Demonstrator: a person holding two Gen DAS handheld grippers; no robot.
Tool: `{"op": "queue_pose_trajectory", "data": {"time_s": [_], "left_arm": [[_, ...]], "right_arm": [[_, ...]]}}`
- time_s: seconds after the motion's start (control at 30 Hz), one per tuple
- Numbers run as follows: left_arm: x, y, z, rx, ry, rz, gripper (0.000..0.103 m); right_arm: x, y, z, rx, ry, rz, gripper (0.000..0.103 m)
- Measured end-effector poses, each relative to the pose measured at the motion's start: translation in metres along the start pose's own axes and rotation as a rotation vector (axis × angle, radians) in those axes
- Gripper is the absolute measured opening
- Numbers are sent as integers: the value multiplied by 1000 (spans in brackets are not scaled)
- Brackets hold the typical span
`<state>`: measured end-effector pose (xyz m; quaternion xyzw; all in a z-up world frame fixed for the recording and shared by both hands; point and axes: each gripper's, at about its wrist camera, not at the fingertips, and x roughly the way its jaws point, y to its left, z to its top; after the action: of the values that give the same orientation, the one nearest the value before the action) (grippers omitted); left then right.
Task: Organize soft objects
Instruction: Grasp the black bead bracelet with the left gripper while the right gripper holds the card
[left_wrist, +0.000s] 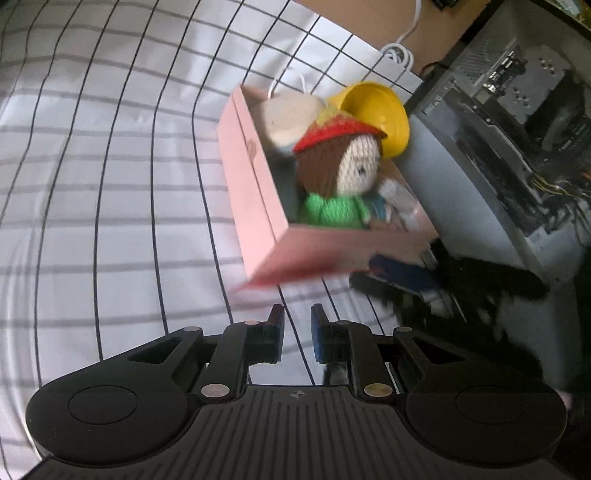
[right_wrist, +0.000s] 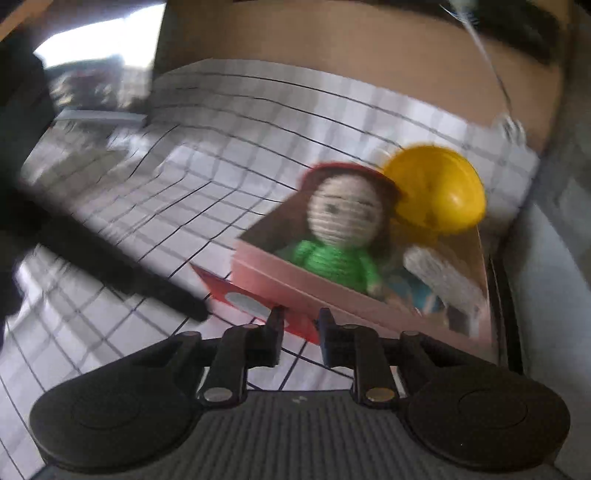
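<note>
A pink box (left_wrist: 255, 192) lies on the checked cloth (left_wrist: 110, 184). Inside it sits a knitted doll (left_wrist: 343, 173) with a red hat, brown hair and a green jumper, beside a cream soft piece (left_wrist: 291, 114) and a yellow plastic cap (left_wrist: 380, 110). My left gripper (left_wrist: 297, 325) hovers short of the box, shut and holding nothing. In the right wrist view the doll (right_wrist: 343, 221) faces me from the box (right_wrist: 317, 288). My right gripper (right_wrist: 301, 319) stands at the box's near wall over a red flap (right_wrist: 229, 295), its jaws narrowly apart with nothing pressed between them.
An open computer case (left_wrist: 517, 129) stands close on the box's right side. A white cable (left_wrist: 399, 51) lies at the cloth's far edge on a brown surface. A dark blurred arm shape (right_wrist: 122, 269) crosses the cloth to the left of the box.
</note>
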<state>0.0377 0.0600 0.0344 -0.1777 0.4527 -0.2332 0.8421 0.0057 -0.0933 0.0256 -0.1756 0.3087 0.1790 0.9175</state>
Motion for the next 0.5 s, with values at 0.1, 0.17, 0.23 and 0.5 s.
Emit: {"op": "queue_pose_trajectory", "data": {"time_s": [0.1, 0.17, 0.23, 0.5], "left_arm": [[3, -4, 10, 18, -11, 22, 17], [0, -3, 12, 21, -13, 20, 17], [-3, 0, 13, 17, -19, 32, 17], [-17, 14, 17, -33, -57, 44, 17]], "right_arm": [[-3, 16, 0, -118, -40, -25, 36], [-1, 29, 1, -205, -45, -26, 36], [5, 42, 1, -291, -40, -41, 36], [43, 68, 1, -441, 65, -21, 9]]}}
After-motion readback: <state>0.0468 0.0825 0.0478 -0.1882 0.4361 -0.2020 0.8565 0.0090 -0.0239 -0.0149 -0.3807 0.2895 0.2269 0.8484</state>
